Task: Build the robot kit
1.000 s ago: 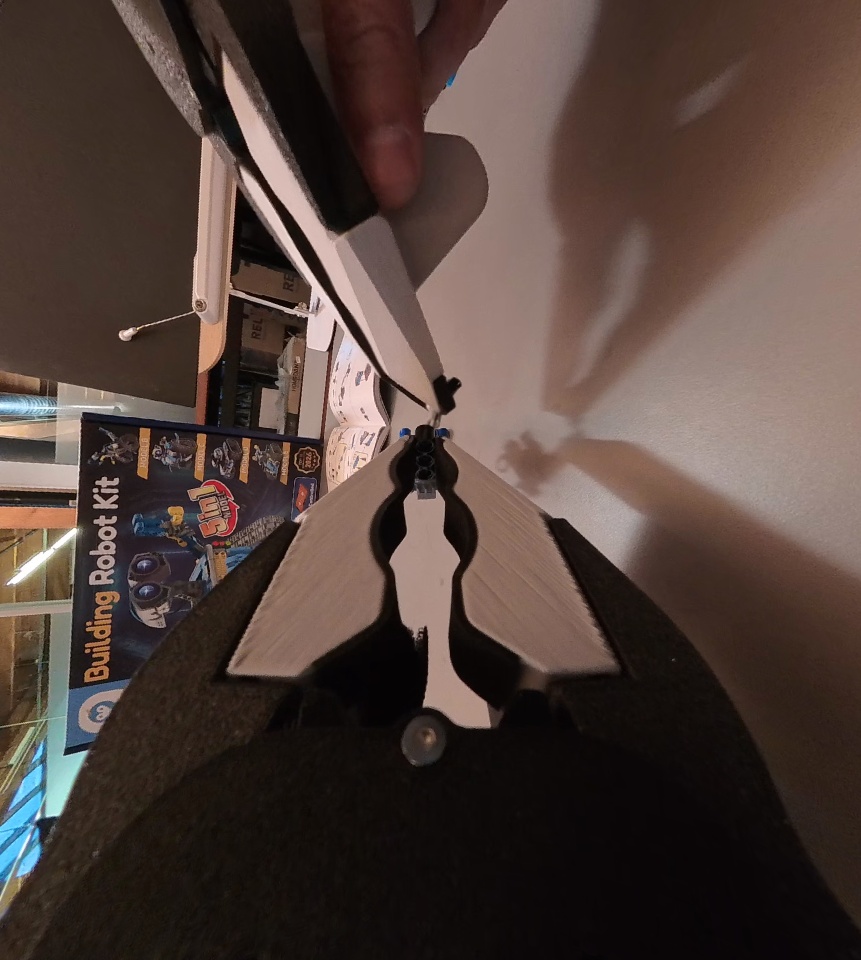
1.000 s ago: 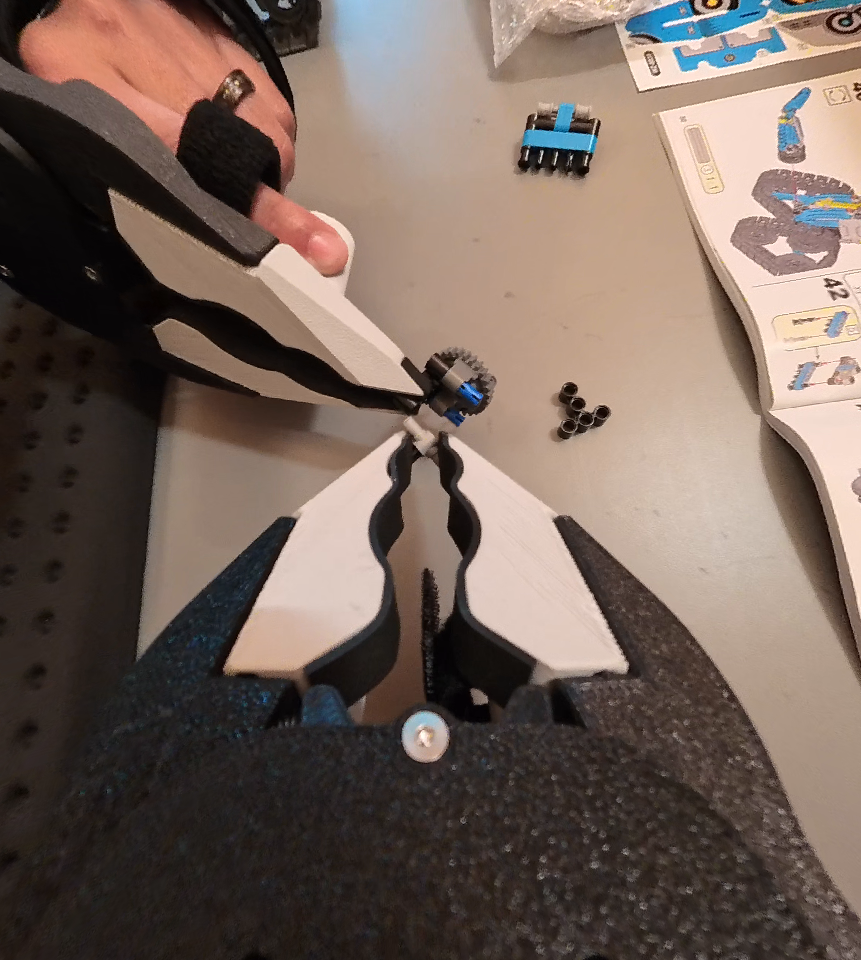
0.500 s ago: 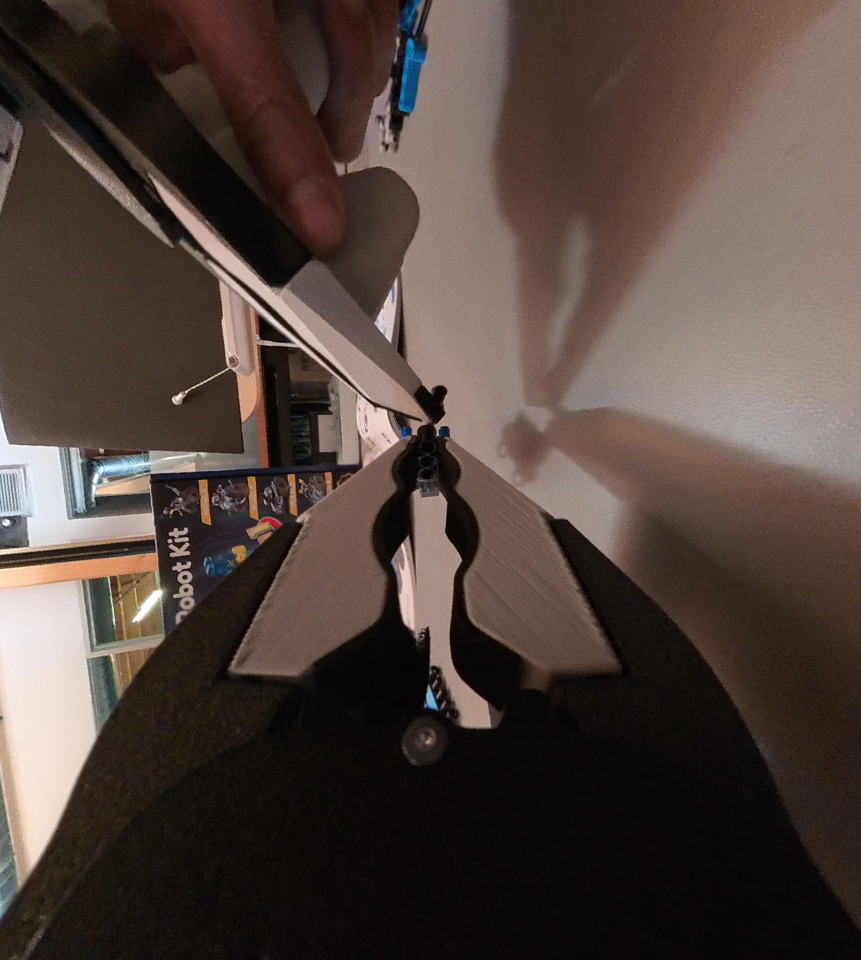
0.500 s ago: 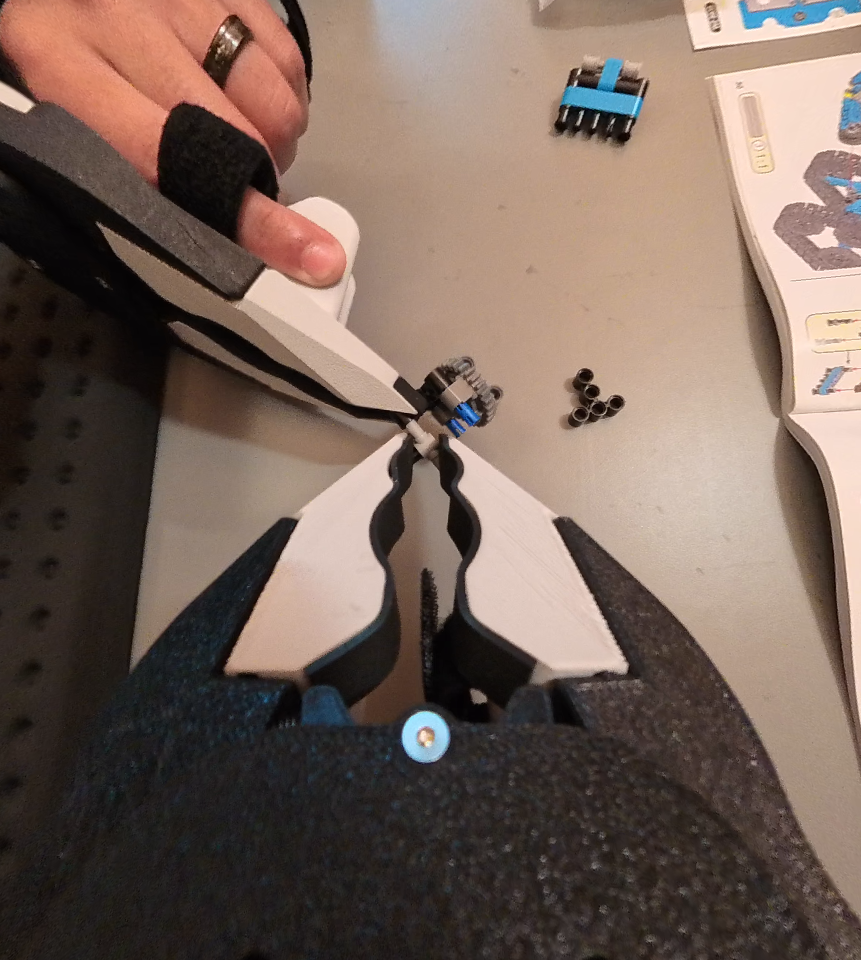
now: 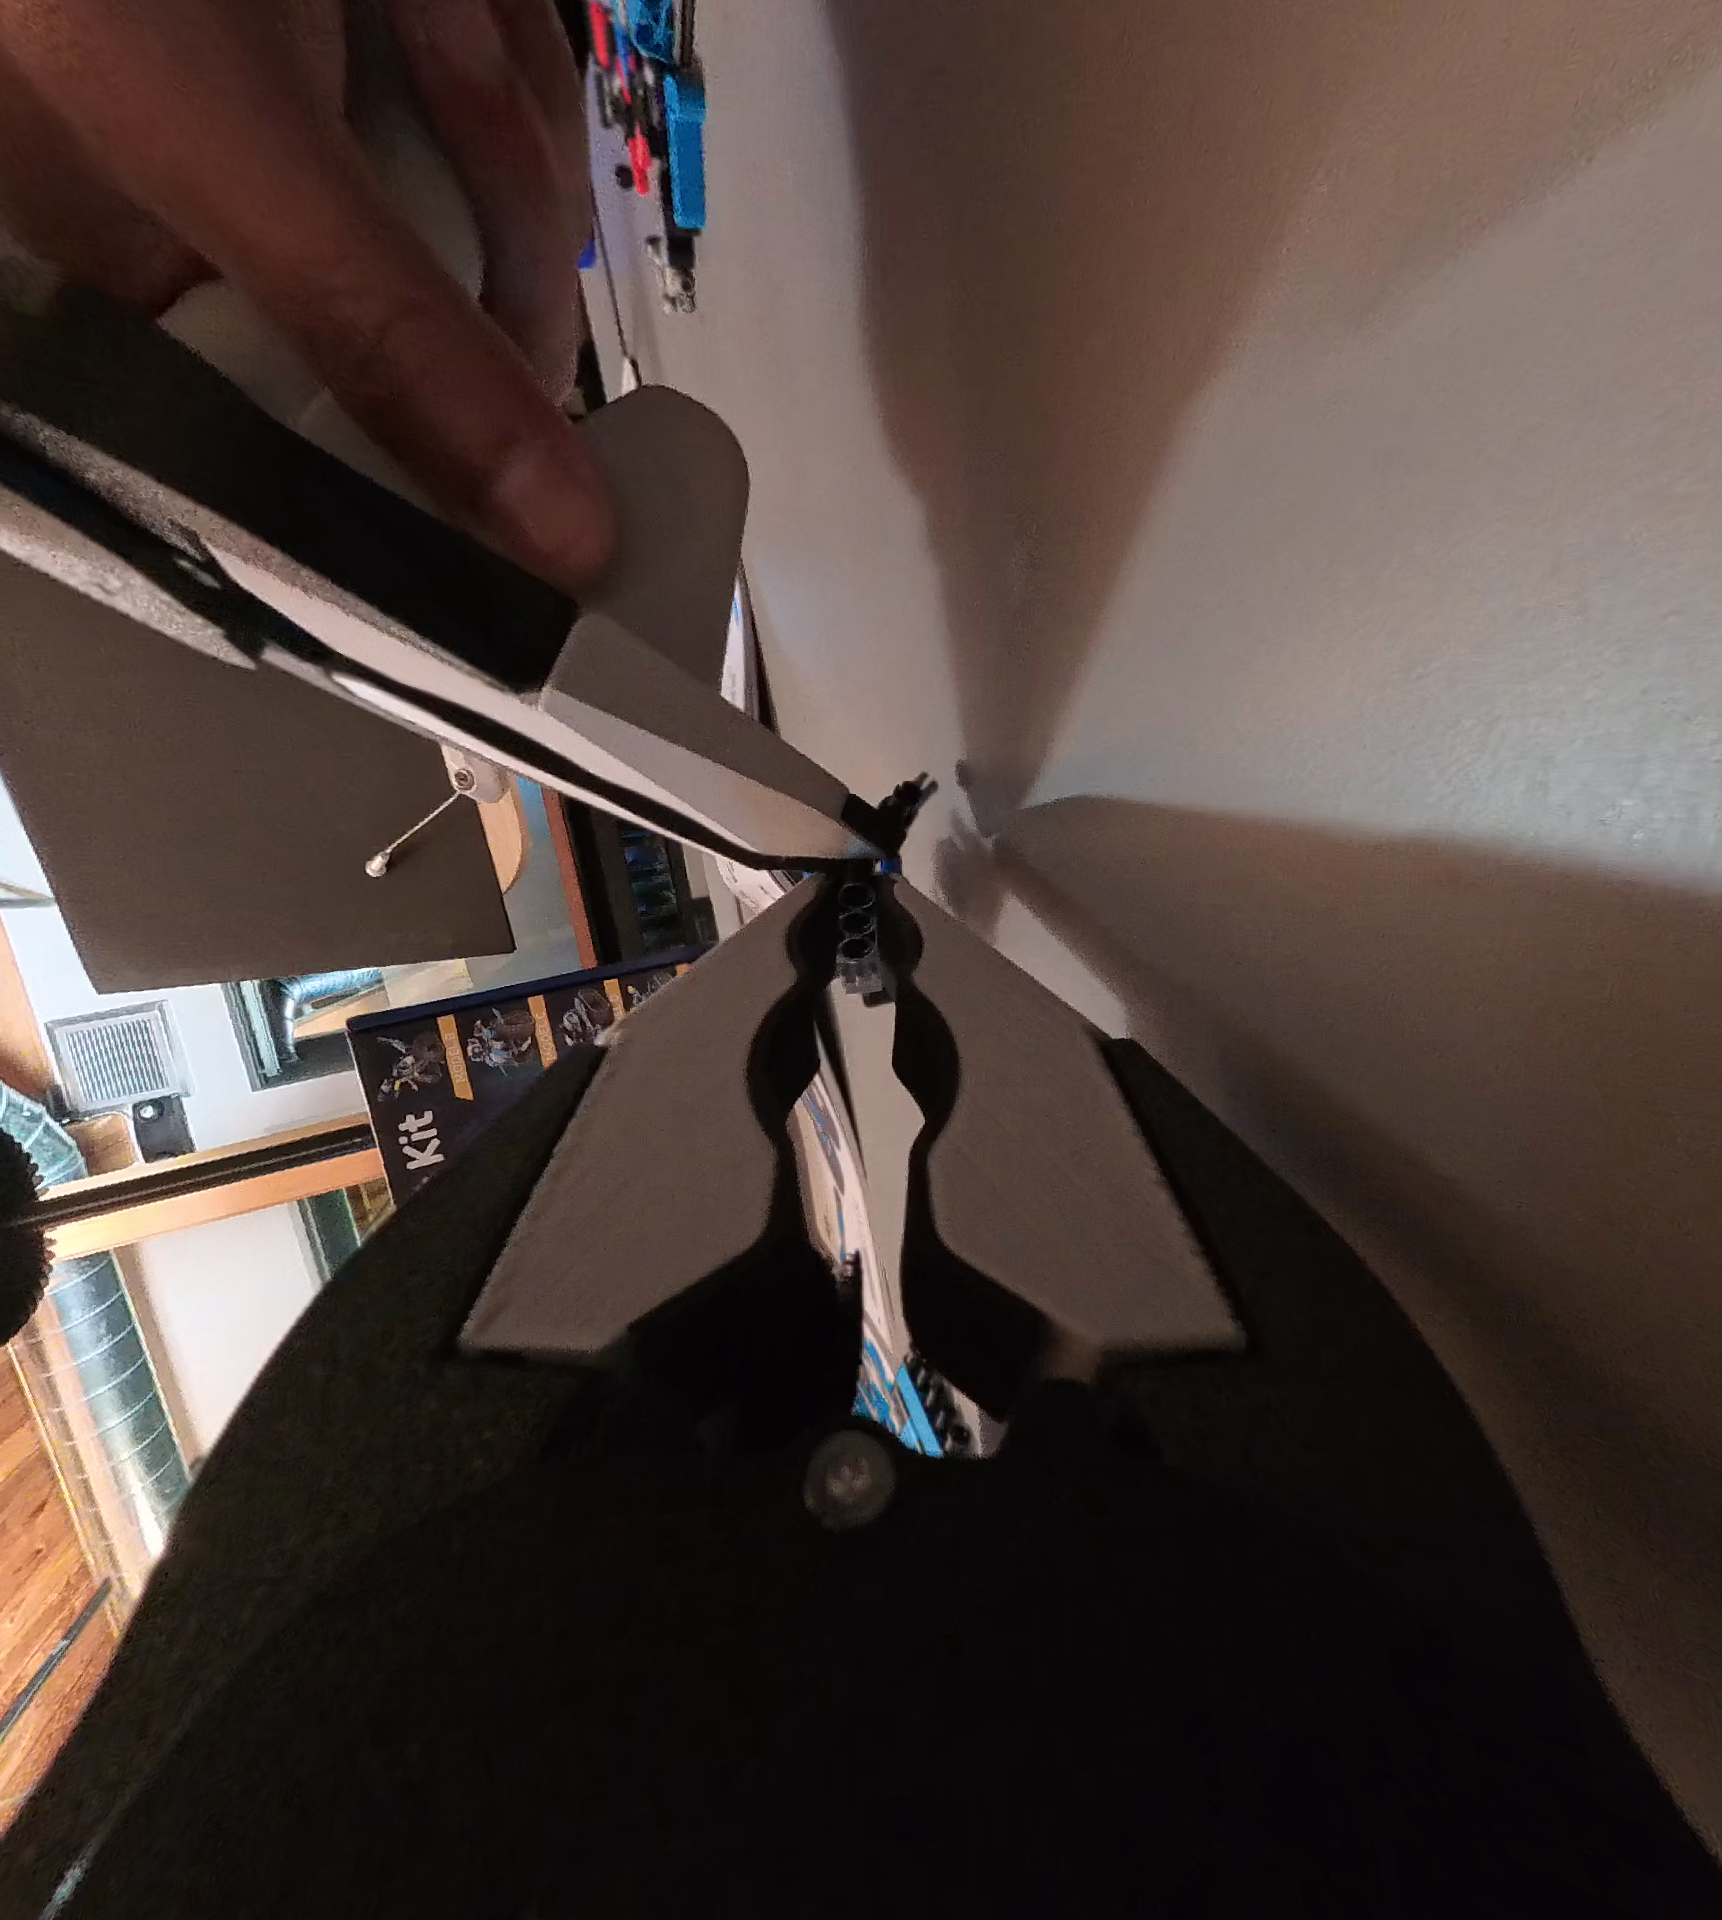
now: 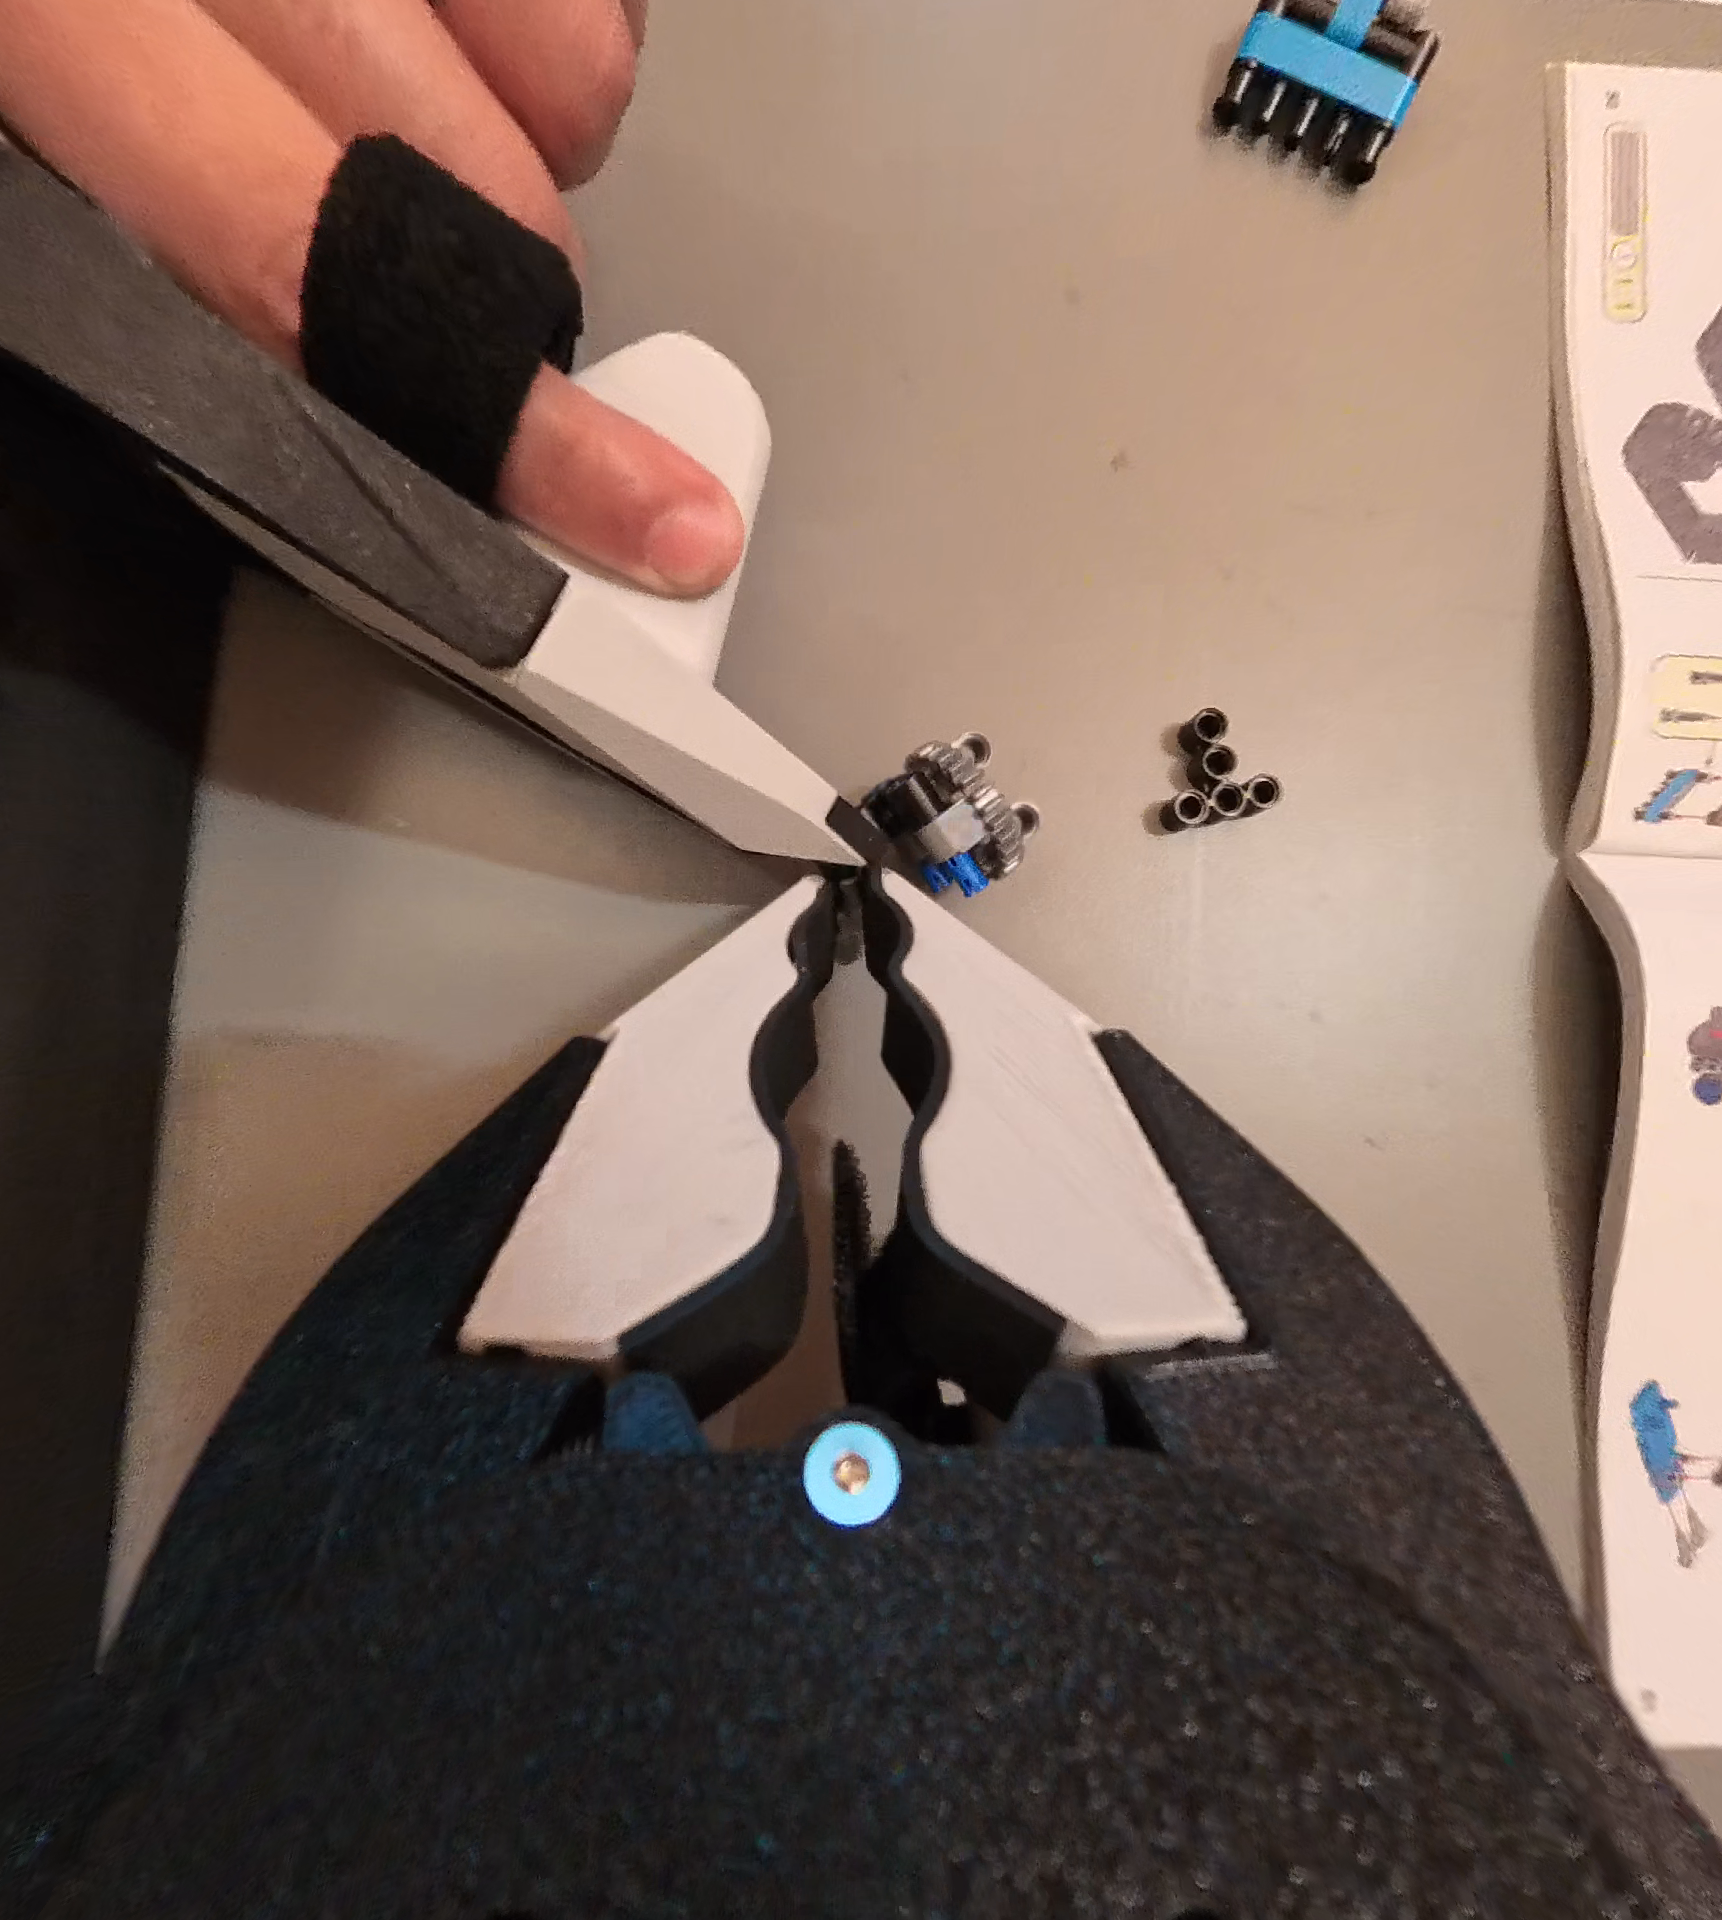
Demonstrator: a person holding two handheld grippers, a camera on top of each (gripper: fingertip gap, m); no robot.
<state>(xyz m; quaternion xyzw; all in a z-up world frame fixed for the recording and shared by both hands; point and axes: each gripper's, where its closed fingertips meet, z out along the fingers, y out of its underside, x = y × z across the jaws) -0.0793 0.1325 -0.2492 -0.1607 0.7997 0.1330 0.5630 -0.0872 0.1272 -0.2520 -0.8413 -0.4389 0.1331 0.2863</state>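
Observation:
My left gripper [image 5: 857, 909] is shut on a small assembly [image 5: 862, 940]: a grey holed beam with grey gears and blue pins, clearer in the right wrist view [image 6: 950, 821]. There the left gripper [image 6: 836, 831] comes in from the upper left with a person's hand on it. My right gripper [image 6: 841, 902] is shut on a small piece [image 6: 844, 920], mostly hidden between its tips, which meet the assembly's near side just above the grey table [image 6: 1044, 364]. In the left wrist view the right gripper [image 5: 862, 831] comes in from the upper left, with a small black part [image 5: 904, 795] at its tip.
A small black connector piece [image 6: 1218, 792] lies right of the assembly. A blue and black block [image 6: 1324, 83] lies at the far right. An open instruction booklet [image 6: 1688, 935] lies along the right edge. A dark perforated mat [image 6: 26, 935] is on the left. A kit box [image 5: 483, 1070] stands behind. Both grippers' tips are close together, under 4 cm apart.
Both grippers stay shut and tip to tip. The right wrist view has moved closer to the table. The pale end of the right gripper's piece shows less now.

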